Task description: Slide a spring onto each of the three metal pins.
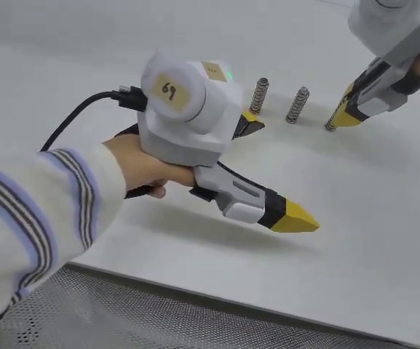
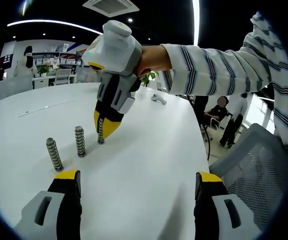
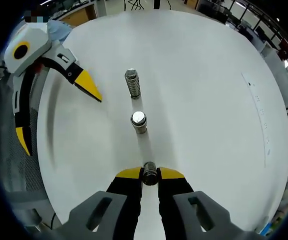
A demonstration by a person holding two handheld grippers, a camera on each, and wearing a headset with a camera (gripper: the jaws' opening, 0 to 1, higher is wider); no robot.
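Observation:
Two springs (image 1: 259,94) (image 1: 298,104) stand upright on pins on the white table (image 1: 370,218). The same pair appears in the left gripper view as the nearest spring (image 2: 54,154) and the middle spring (image 2: 80,141). A third spring (image 2: 100,132) stands in line past them, with my right gripper (image 1: 332,125) shut on it. From above, that spring (image 3: 149,171) sits pinched between the right gripper's (image 3: 149,176) yellow tips, with the middle spring (image 3: 139,121) and the far spring (image 3: 132,83) beyond. My left gripper (image 1: 271,171) hovers open beside the row, holding nothing.
The table's near edge runs along the bottom of the head view, with a grey mesh chair (image 1: 122,320) below it. A black cable (image 1: 78,120) trails from the left gripper. A small white object (image 2: 158,99) lies far back on the table. People sit beyond the table.

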